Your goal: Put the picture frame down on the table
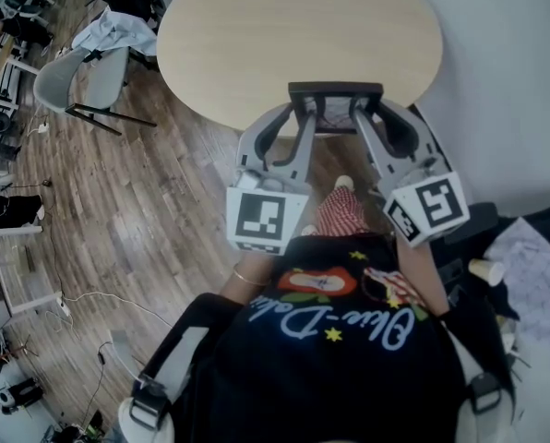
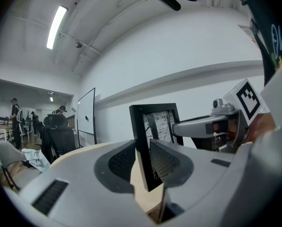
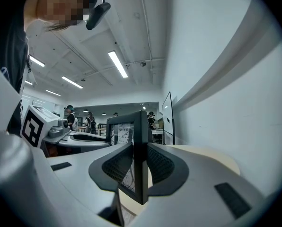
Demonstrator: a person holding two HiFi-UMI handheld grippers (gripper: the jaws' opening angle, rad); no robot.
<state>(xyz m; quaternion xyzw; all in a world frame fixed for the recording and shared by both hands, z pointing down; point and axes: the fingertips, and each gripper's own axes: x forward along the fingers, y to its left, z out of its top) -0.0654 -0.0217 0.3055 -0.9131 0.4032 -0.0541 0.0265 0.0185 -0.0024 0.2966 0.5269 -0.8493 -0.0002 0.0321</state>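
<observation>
We see a wood floor (image 1: 164,201) spread to the left of and below the round, pale worktop (image 1: 293,35). A grey chair (image 1: 72,86) stands on it off the worktop's left edge, with a light cloth (image 1: 118,30) draped over its back.

At the worktop's near edge, 2 sets of tongs meet. The left tongs (image 1: 298,109) are clamped on the left upright of the frame (image 1: 335,89). In the left gripper view that black bar sits pinched between the 2 ribbed pads (image 2: 165,162), with the worktop's pale surface showing below it. The right tongs (image 1: 375,109) are clamped on the frame's right upright. In the right gripper view its bar fills the gap between the pads (image 3: 118,167).

The frame stands upright over the worktop's near edge, its top rail lying across between the 2 sets of tongs. It is black, with a line drawing behind the glass. We cannot tell whether its lower edge touches the worktop.

A paper cup (image 1: 485,271) sits well off the worktop's near right side.
</observation>
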